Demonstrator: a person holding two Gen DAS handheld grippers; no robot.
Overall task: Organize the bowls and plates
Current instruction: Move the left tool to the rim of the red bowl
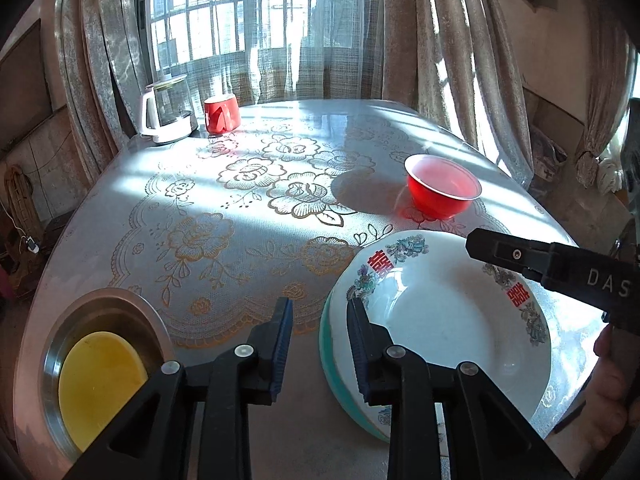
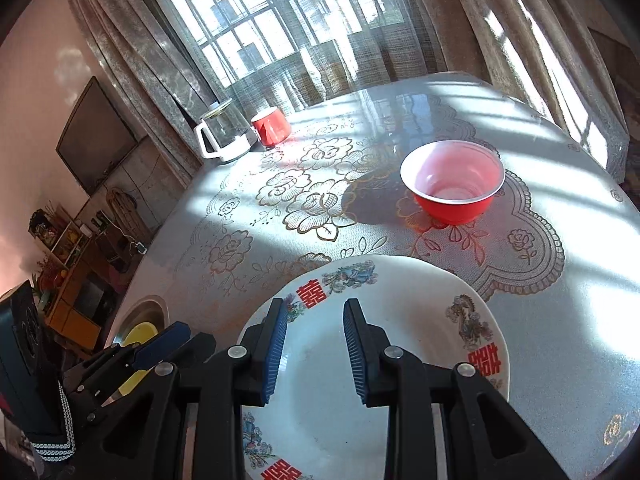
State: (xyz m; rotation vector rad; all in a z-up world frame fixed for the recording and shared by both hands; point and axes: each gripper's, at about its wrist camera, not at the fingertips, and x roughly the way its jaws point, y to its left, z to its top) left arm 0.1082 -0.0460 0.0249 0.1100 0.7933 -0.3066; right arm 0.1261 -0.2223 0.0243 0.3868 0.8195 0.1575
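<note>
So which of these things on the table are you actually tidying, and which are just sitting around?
Part of the job: white patterned plate, teal dish under it, red bowl, metal dish, yellow plate inside it.

Just lying about: glass kettle, red mug, floral tablecloth.

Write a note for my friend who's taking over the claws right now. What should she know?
Left claw: open, holding nothing, beside the plate stack.
Right claw: open, holding nothing, above the stack.
White patterned plate sits on a teal plate, near edge of the table.
Yellow dish sits in a metal bowl to the left.
Red bowl stands alone farther back.
Done: two plates stacked.
Left, probably: the red bowl.
</note>
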